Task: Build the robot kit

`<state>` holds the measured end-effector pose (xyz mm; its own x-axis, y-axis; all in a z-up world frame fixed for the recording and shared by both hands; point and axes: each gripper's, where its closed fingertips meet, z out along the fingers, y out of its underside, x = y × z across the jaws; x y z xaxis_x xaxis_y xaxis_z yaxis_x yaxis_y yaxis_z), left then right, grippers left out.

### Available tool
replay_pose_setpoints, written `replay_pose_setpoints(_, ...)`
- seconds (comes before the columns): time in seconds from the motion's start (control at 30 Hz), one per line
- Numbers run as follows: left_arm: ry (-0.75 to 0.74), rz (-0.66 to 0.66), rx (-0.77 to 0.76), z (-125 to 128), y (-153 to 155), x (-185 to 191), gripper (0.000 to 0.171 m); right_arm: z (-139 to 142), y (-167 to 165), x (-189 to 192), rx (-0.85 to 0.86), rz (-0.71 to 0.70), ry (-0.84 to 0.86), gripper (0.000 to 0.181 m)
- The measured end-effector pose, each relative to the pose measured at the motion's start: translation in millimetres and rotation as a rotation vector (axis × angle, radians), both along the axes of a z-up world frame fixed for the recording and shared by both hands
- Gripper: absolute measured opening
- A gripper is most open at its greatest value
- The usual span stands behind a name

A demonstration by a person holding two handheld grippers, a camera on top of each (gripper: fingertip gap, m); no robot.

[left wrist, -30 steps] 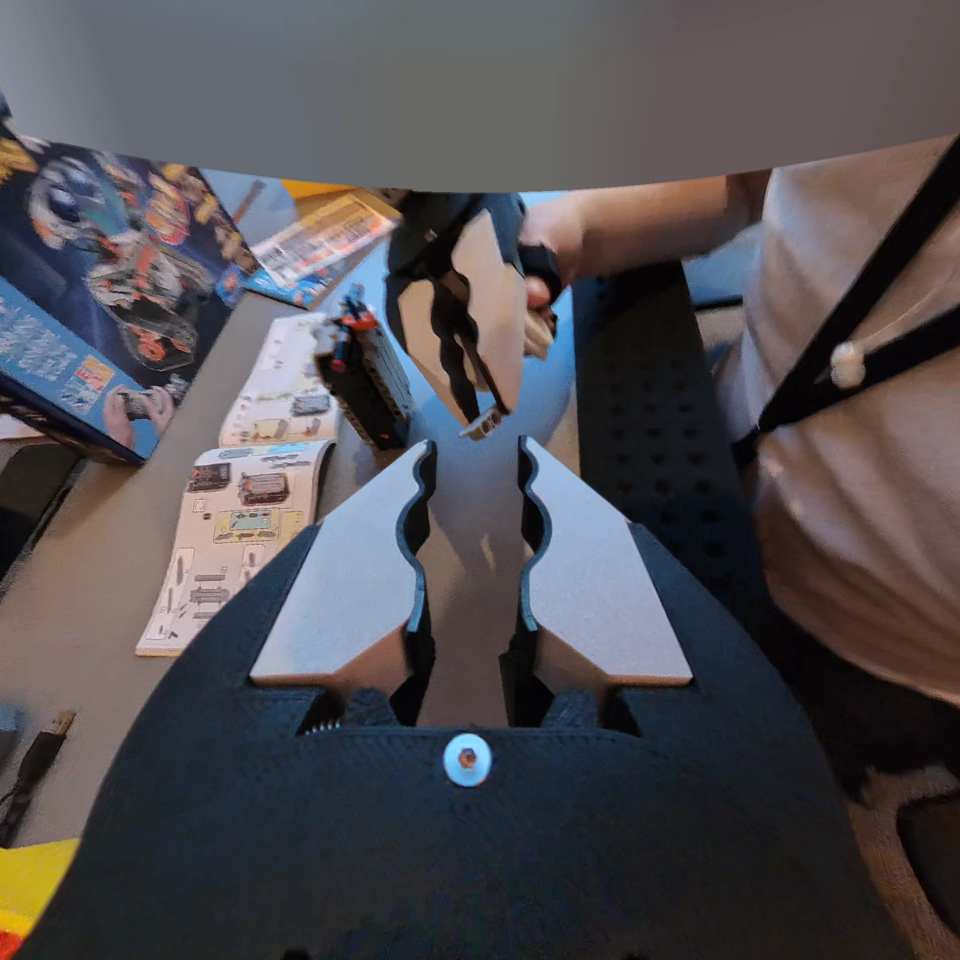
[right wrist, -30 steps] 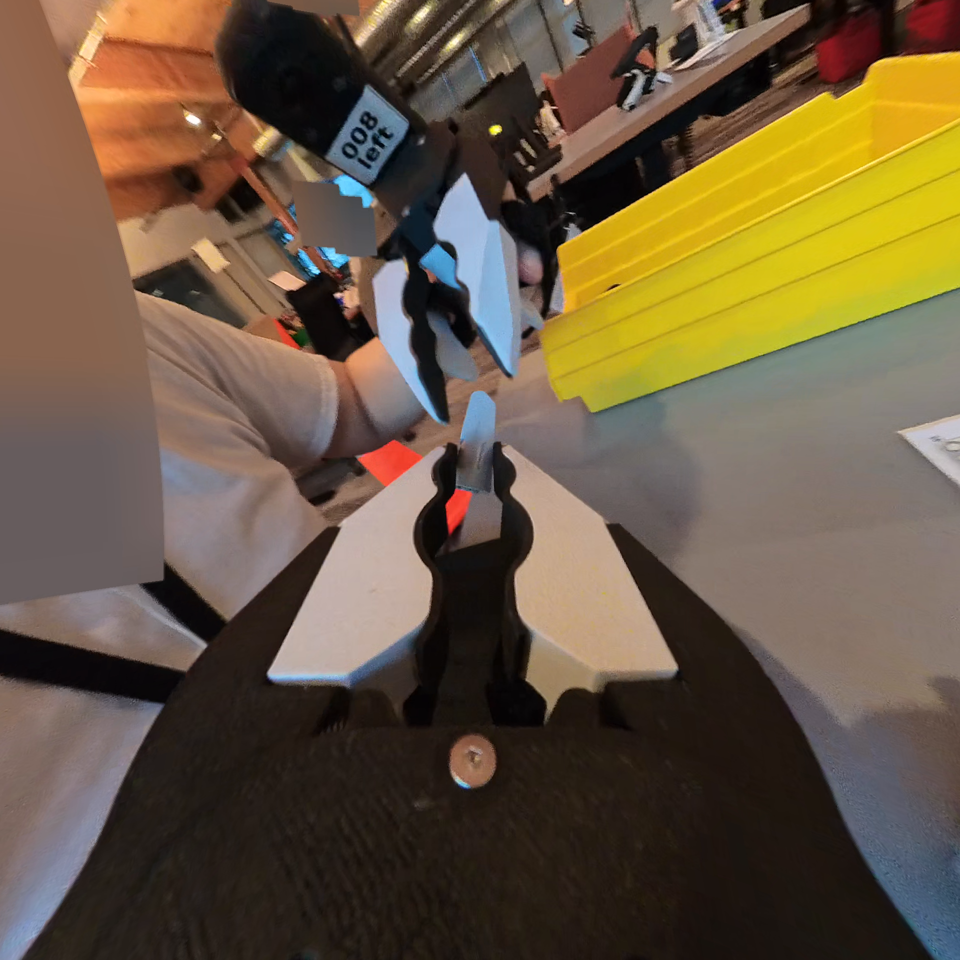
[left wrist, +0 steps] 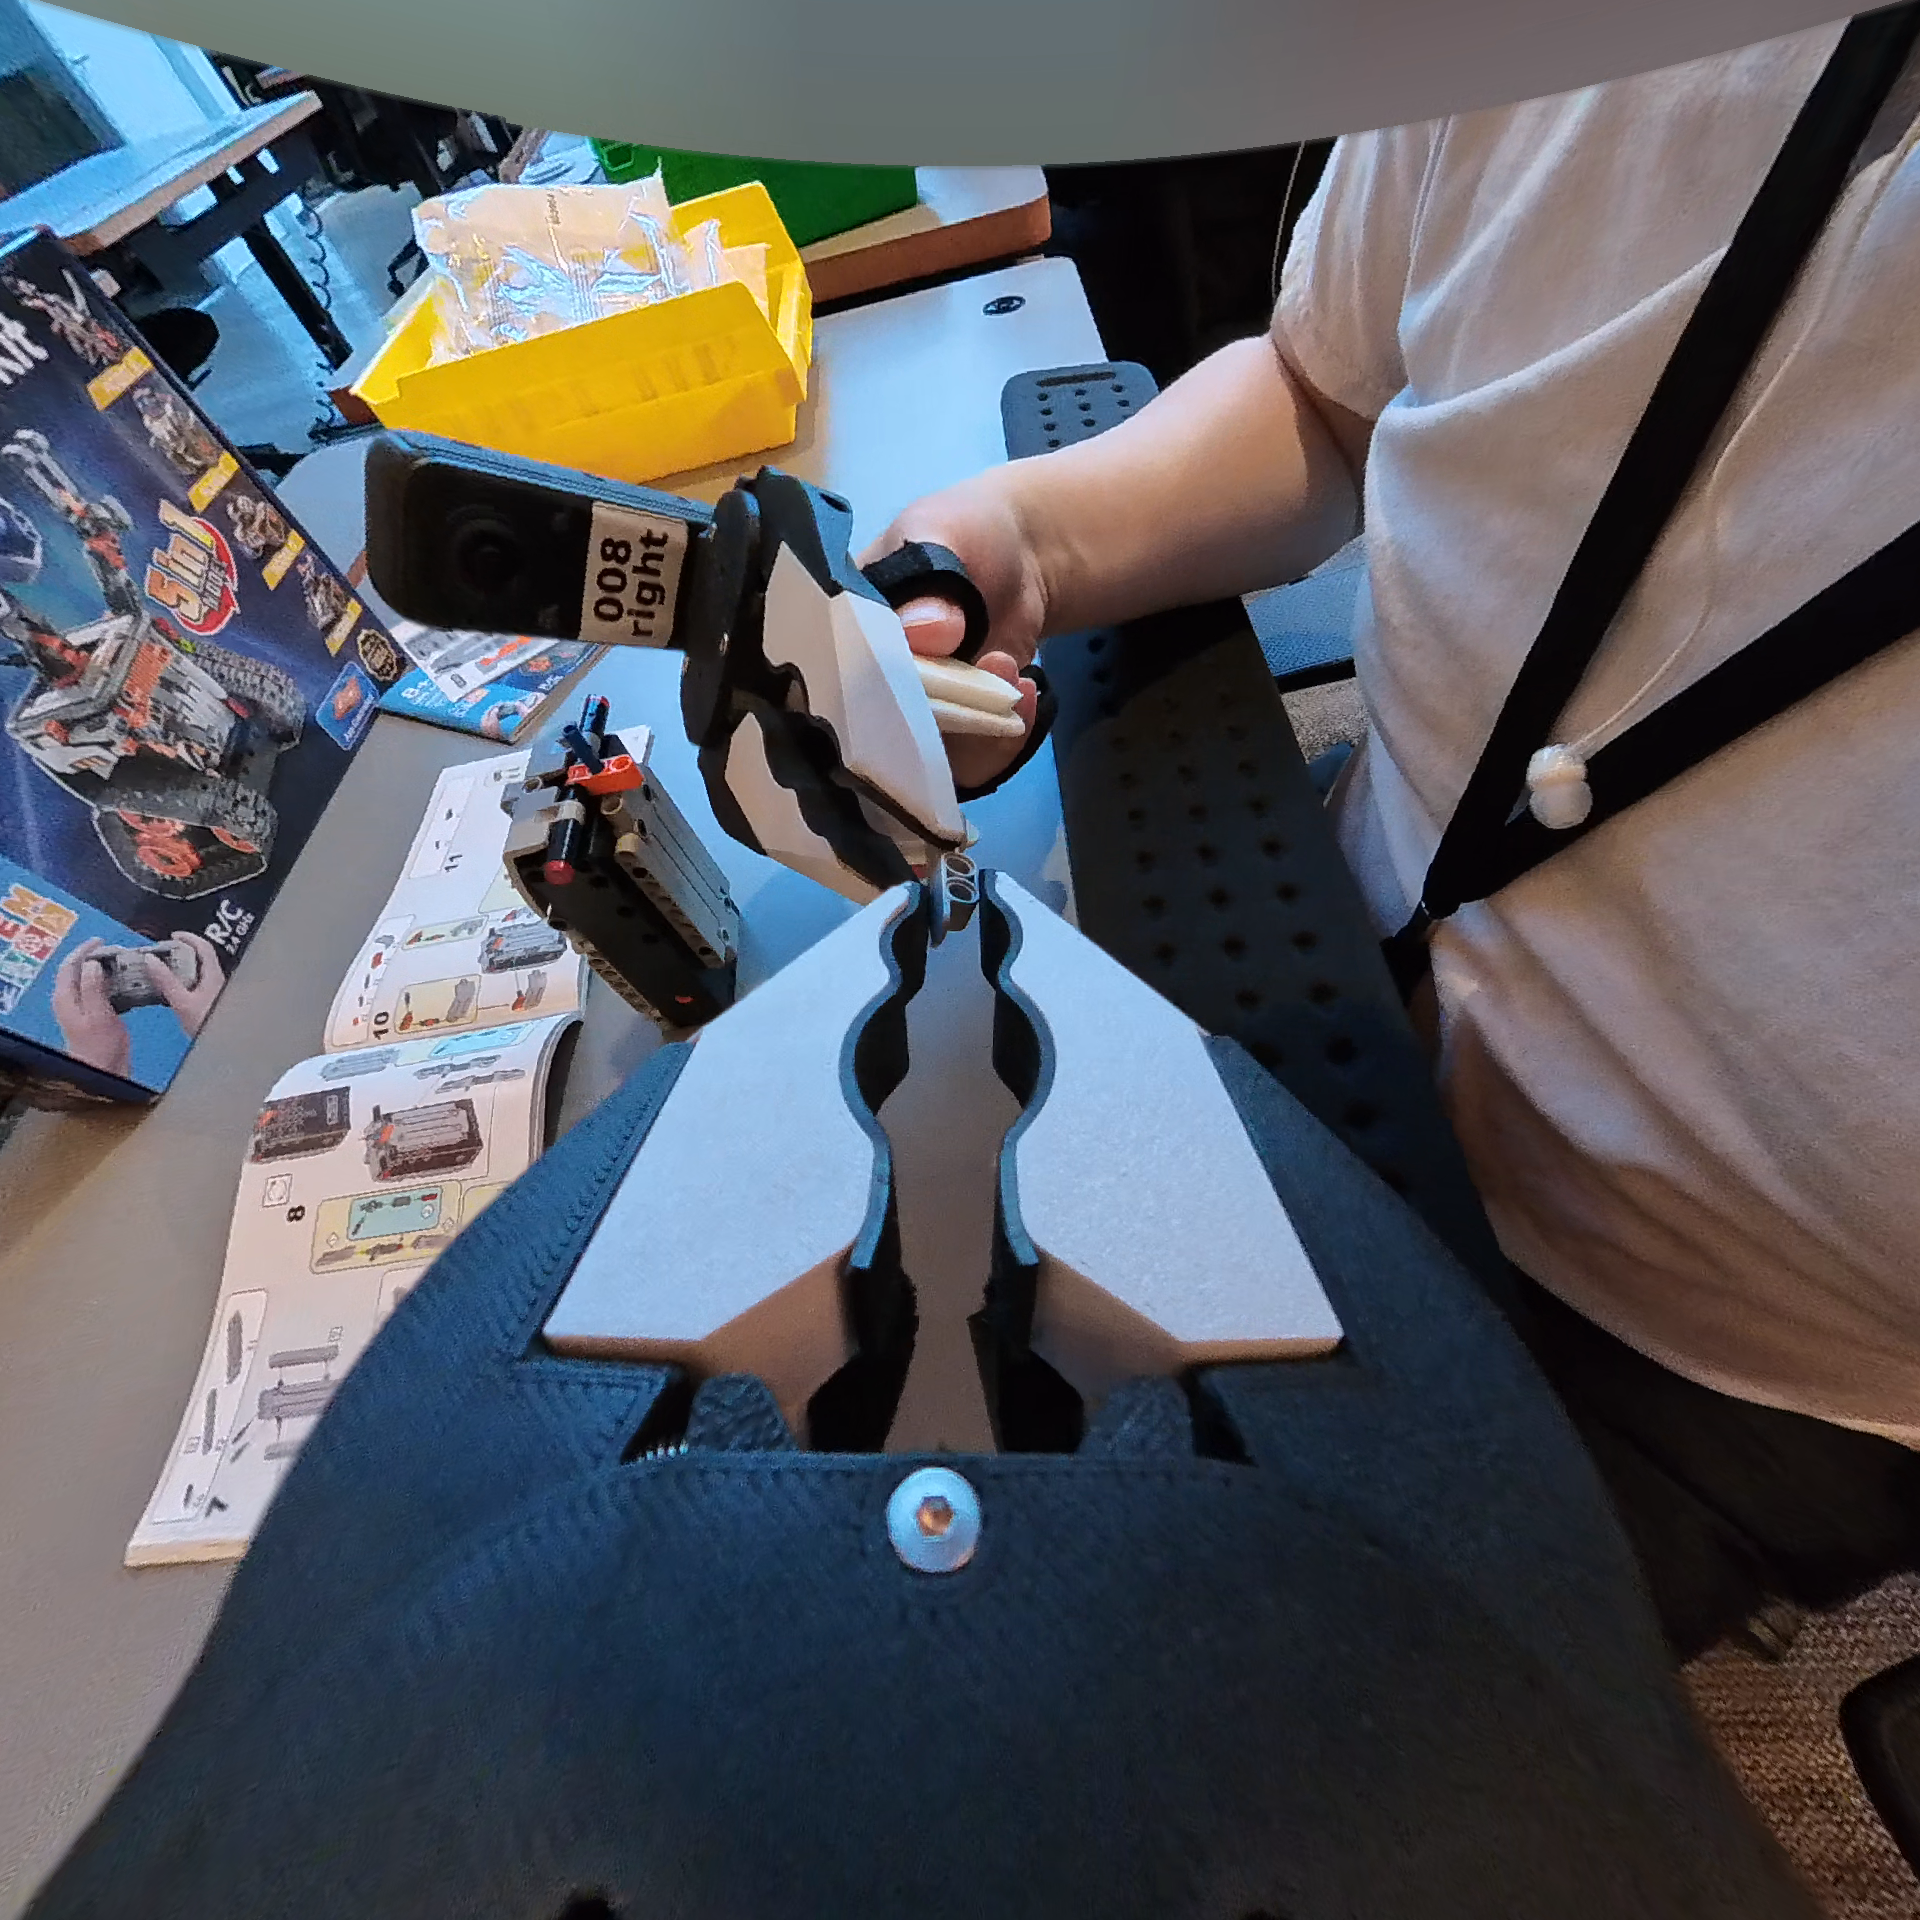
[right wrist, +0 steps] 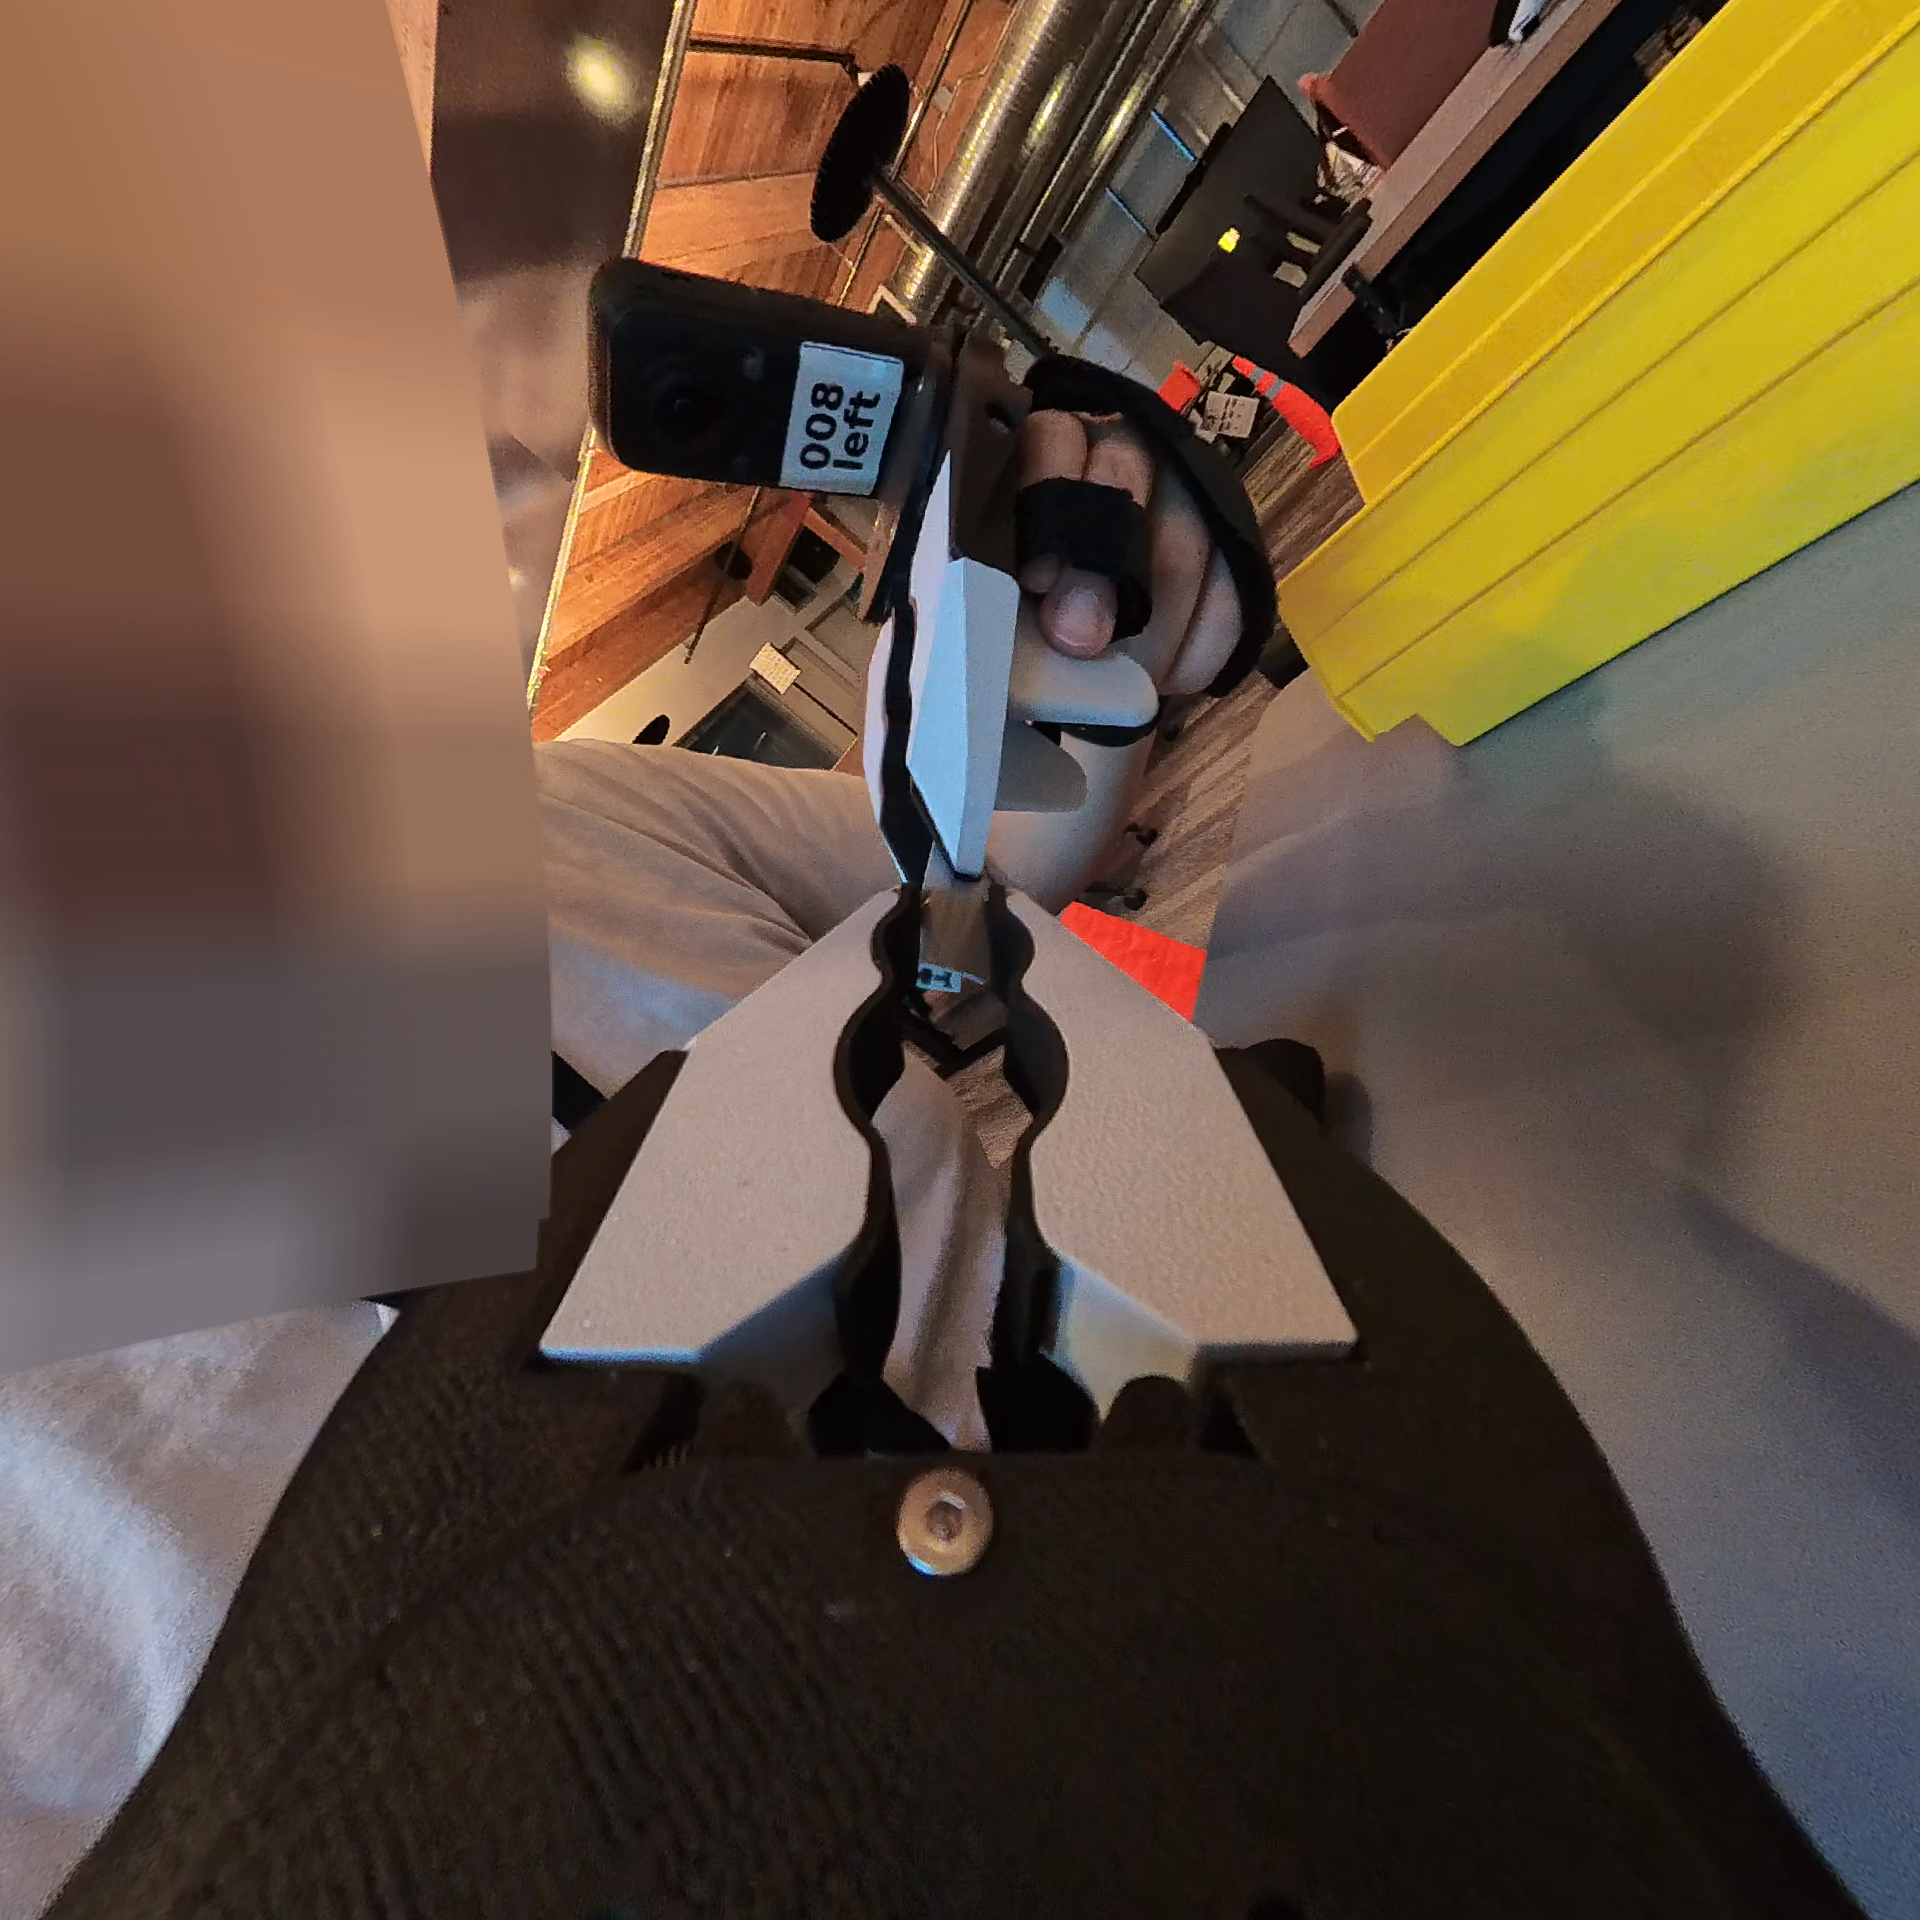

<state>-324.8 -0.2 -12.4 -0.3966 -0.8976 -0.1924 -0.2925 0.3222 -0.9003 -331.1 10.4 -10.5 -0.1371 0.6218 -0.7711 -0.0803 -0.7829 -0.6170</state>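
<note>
A small grey beam with round holes point(left wrist: 958, 883) is held in the air between both grippers, above the grey table's near edge. My right gripper point(right wrist: 949, 914) is shut on one end of the beam point(right wrist: 951, 951); in the left wrist view it point(left wrist: 930, 847) comes in from the upper left, held by a hand. My left gripper point(left wrist: 951, 902) has its tips closed narrowly on the beam's other end. In the right wrist view it point(right wrist: 935, 873) points down onto the beam, edge-on.
A black and grey brick assembly point(left wrist: 613, 862) lies on an open instruction booklet point(left wrist: 384, 1122). A toy box point(left wrist: 135, 644) stands at the left. A yellow bin point(left wrist: 623, 364) with plastic bags is at the back. A person's torso point(left wrist: 1610, 727) and a black perforated chair point(left wrist: 1195, 914) are at the right.
My left gripper's jaws have narrowed from wide open onto the beam's free end. Both grippers have come together tip to tip and lifted; the right one still holds the beam.
</note>
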Motion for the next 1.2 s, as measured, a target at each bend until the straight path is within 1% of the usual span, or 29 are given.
replay_pose_setpoints(0.07,-0.002,0.006,-0.001,-2,0,0,0.006,1,2,0,-0.006,-0.01,0.01,0.009)
replay_pose_setpoints(0.2,0.008,0.048,-0.04,-5,4,0,0.006,5,10,7,0.01,-0.062,0.04,0.011)
replay_pose_setpoints(0.3,0.032,0.126,-0.1,-10,16,2,0.006,8,17,11,0.087,-0.132,0.028,0.015)
replay_pose_setpoints(0.33,0.039,0.175,-0.129,-11,24,4,0.006,9,21,12,0.129,-0.169,0.012,0.018)
replay_pose_setpoints(0.4,0.06,0.291,-0.219,-15,42,5,0.006,11,29,15,0.248,-0.265,-0.033,0.022)
replay_pose_setpoints(0.47,0.088,0.386,-0.371,-19,56,4,0.006,11,36,21,0.384,-0.369,-0.111,0.026)
replay_pose_setpoints(0.57,0.081,0.441,-0.609,-16,63,4,0.005,8,38,22,0.567,-0.44,-0.229,0.027)
replay_pose_setpoints(0.67,0.047,0.453,-0.769,-12,67,2,0.005,3,39,20,0.687,-0.485,-0.33,0.028)
replay_pose_setpoints(0.8,0.063,0.432,-0.894,-12,62,2,0.005,-6,43,17,0.872,-0.536,-0.473,0.028)
replay_pose_setpoints(0.87,0.081,0.419,-0.915,-13,58,4,0.006,-13,40,12,0.999,-0.528,-0.556,0.028)
replay_pose_setpoints(0.93,0.104,0.422,-0.905,-17,56,4,0.005,-19,43,11,1.085,-0.55,-0.648,0.029)
replay_pose_setpoints(1.07,0.137,0.381,-0.95,-18,49,6,0.005,-25,42,7,1.162,-0.534,-0.713,0.027)
replay_pose_setpoints(1.17,0.157,0.378,-0.965,-22,48,6,0.005,-28,43,9,1.203,-0.534,-0.76,0.015)
replay_pose_setpoints(1.2,0.157,0.373,-0.98,-22,48,5,0.005,-28,42,9,1.209,-0.531,-0.762,0.014)
